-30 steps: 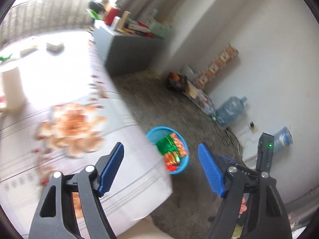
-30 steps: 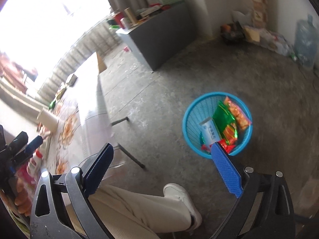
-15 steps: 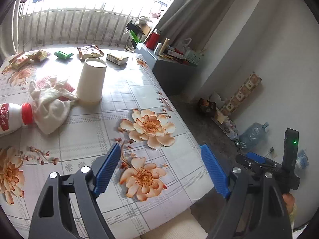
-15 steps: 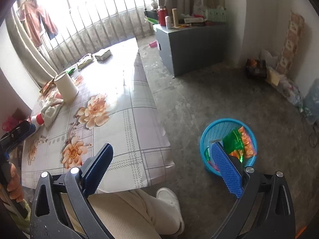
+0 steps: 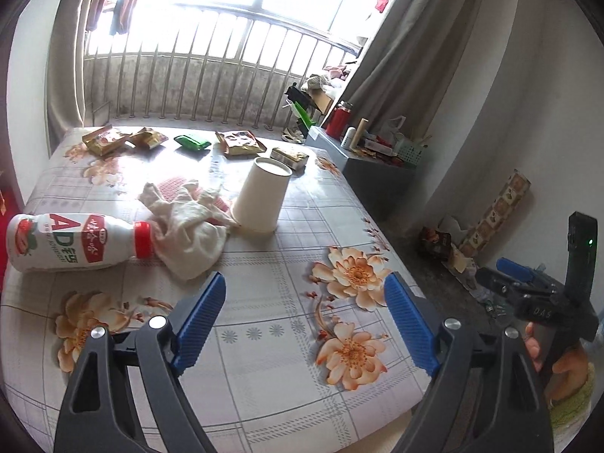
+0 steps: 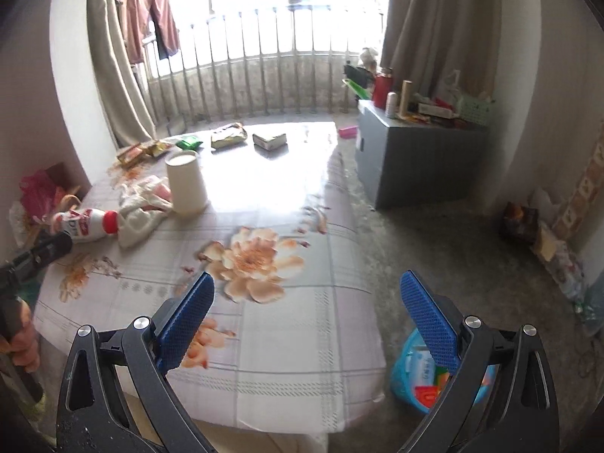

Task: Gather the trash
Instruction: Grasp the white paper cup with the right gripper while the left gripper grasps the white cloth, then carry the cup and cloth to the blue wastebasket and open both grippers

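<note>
Left gripper (image 5: pixel 305 324) and right gripper (image 6: pixel 306 315) spread wide, empty, above floral tablecloth (image 5: pixel 264 283), inverted paper cup (image 5: pixel 261 199) touching crumpled cloth (image 5: pixel 188 226), plastic bottle (image 5: pixel 75 241) lying flat, wrappers (image 5: pixel 238 142) far side, blue mesh basket (image 6: pixel 406 381) holding packets on floor.

Table (image 5: pixel 264 339) w/ bottle (image 5: pixel 71 241), rag (image 5: pixel 188 222), cup (image 5: pixel 260 196), wrappers (image 5: pixel 238 142).

Large red "AD" on the lying bottle (image 5: pixel 71 241); smaller print possibly "ADMILK", too blurred.
</note>
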The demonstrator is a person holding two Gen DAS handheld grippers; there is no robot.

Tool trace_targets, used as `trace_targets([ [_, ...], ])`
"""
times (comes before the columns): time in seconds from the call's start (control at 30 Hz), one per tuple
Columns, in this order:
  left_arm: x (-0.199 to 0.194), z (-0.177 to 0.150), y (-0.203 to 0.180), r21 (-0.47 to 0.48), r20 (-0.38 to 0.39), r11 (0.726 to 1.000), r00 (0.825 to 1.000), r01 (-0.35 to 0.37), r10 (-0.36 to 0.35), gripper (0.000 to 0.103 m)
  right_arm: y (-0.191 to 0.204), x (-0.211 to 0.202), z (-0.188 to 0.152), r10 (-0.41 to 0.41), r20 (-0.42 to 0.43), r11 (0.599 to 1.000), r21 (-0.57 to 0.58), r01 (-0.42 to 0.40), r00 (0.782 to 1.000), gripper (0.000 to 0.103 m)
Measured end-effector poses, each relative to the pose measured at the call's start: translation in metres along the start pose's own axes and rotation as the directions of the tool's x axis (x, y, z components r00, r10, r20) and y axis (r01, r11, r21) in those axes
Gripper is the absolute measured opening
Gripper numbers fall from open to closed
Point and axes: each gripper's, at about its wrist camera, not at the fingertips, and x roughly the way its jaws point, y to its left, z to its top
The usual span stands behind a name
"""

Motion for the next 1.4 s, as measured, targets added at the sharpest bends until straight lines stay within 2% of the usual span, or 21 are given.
trace_targets([
  [0.1,-0.001,0.007,0.014,-0.007,0.021,0.999,0.999,-0.034,0.034,0.084,0.012,0.009,0.019,0.116,0.018,0.993,0.005,-0.117,0.993,0.095],
  [0.2,0.007,0.021,0.030,-0.023,0.020,0.994,0.994,-0.103,0.104,0.084,0.034,0.028,0.041,0.229,-0.001,0.973,0.014,-0.229,0.973,0.095],
  [0.3,0.020,0.037,0.041,-0.011,0.028,0.989,0.988,-0.150,0.151,0.084,0.052,0.055,0.064,0.335,-0.031,0.941,0.048,-0.334,0.942,0.095],
  [0.4,0.045,0.053,0.049,0.029,0.002,0.982,0.982,-0.187,0.187,0.083,0.067,0.090,0.085,0.422,-0.070,0.905,0.096,-0.415,0.904,0.095],
  [0.5,0.075,0.062,0.057,0.070,-0.055,0.971,0.971,-0.229,0.233,0.076,0.082,0.131,0.104,0.480,-0.117,0.875,0.131,-0.466,0.869,0.093],
  [0.57,0.096,0.064,0.065,0.070,-0.111,0.966,0.960,-0.249,0.256,0.071,0.092,0.155,0.113,0.501,-0.150,0.864,0.151,-0.481,0.852,0.091],
  [0.63,0.112,0.064,0.074,0.056,-0.158,0.962,0.949,-0.266,0.272,0.060,0.100,0.175,0.119,0.522,-0.179,0.852,0.160,-0.499,0.834,0.089],
  [0.67,0.119,0.061,0.078,0.050,-0.182,0.959,0.941,-0.280,0.284,0.058,0.105,0.183,0.121,0.524,-0.193,0.851,0.155,-0.502,0.829,0.089],
  [0.77,0.133,0.060,0.085,0.047,-0.217,0.953,0.928,-0.300,0.303,0.050,0.116,0.200,0.124,0.520,-0.228,0.854,0.132,-0.503,0.823,0.087],
  [0.83,0.142,0.058,0.085,0.068,-0.247,0.946,0.913,-0.317,0.324,0.043,0.122,0.208,0.123,0.518,-0.246,0.855,0.122,-0.505,0.819,0.084],
  [1.0,0.149,0.056,0.086,0.090,-0.266,0.933,0.894,-0.348,0.360,0.032,0.133,0.218,0.121,0.500,-0.266,0.864,0.091,-0.495,0.824,0.078],
  [1.23,0.145,0.058,0.087,0.082,-0.260,0.931,0.894,-0.355,0.364,0.019,0.133,0.225,0.119,0.480,-0.275,0.875,0.079,-0.478,0.833,0.059],
  [1.4,0.137,0.059,0.083,0.075,-0.248,0.936,0.902,-0.345,0.352,0.012,0.127,0.220,0.119,0.472,-0.256,0.880,0.077,-0.469,0.844,0.059],
])
